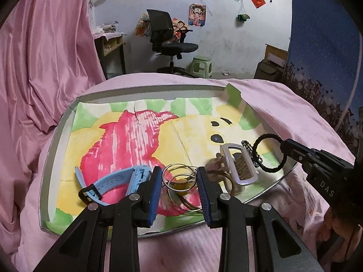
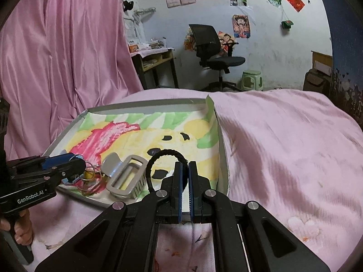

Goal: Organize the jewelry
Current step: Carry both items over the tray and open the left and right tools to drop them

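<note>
1. Far left of the tray, on the near side: blue watch, lying flat on the painted paper lining, untouched.
2. Just right of the watch: left gripper, jaws slightly apart around a bunch of thin wire hoops with a yellow bead; cannot tell whether the pads actually press on them.
3. Right of the hoops: grey hair claw, resting on the lining, touching the tangle beside it.
4. Further right, near the tray's right edge: black braided bracelet with a short chain, pinched in the clenched jaws of the right gripper, which is gripping its near arc.
5. Tray sits on a bed under a pink cover; no desk under it.
6. Progress, judged from the layout: early. All four pieces crowd the near edge of the tray, the far part of the lining bare; nothing looks sorted or spaced yet. Left to do: separating the hoops from the claw, giving each piece its own place.
7. Readable writing: "GenRobot.AI" on the left gripper's body, seen from the right wrist; "DAS" on the right gripper's body, seen from the left wrist. Wall papers too small to read.
</note>
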Motion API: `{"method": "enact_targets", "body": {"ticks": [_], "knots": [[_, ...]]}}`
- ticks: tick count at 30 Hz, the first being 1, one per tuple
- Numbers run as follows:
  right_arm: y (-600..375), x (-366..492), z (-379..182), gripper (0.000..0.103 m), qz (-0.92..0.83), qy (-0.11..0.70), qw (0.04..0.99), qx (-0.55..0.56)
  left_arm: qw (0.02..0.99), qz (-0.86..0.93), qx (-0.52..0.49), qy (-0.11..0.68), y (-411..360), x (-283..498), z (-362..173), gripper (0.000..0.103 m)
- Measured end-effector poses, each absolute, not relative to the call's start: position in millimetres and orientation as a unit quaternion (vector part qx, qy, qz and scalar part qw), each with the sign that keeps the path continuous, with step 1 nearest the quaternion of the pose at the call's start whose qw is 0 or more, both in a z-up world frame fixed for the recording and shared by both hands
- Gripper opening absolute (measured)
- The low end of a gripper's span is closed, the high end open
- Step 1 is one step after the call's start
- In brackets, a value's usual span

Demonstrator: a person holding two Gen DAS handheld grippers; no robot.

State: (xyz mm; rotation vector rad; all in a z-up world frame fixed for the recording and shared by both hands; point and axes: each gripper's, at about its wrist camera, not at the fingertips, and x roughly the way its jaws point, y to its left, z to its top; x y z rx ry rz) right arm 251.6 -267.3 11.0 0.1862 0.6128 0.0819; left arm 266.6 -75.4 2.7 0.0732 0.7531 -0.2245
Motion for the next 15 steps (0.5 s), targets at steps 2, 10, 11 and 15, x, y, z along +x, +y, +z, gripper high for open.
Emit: {"method": "enact_targets", "body": {"ticks": [2, 10, 11, 15], "knots": [[-268, 252, 8, 0.005, 0.041, 0.305, 0.947, 0.094, 0.922, -0.108, 0.043, 0.370, -78, 267, 1, 0.029], [-267, 257, 0, 0.005, 0.047, 0.323, 0.940, 0.098, 0.910, -0.110, 0.035, 0.399, -78, 272, -8, 0.030], [-267, 257, -1, 0.005, 0.048, 0.327, 0.939, 0.100, 0.909, -0.111, 0.032, 0.399, -77, 272, -8, 0.030], [-267, 259, -4, 0.005, 0.050, 0.333, 0.936, 0.103, 0.909, -0.113, 0.023, 0.400, -74, 271, -8, 0.030]]}}
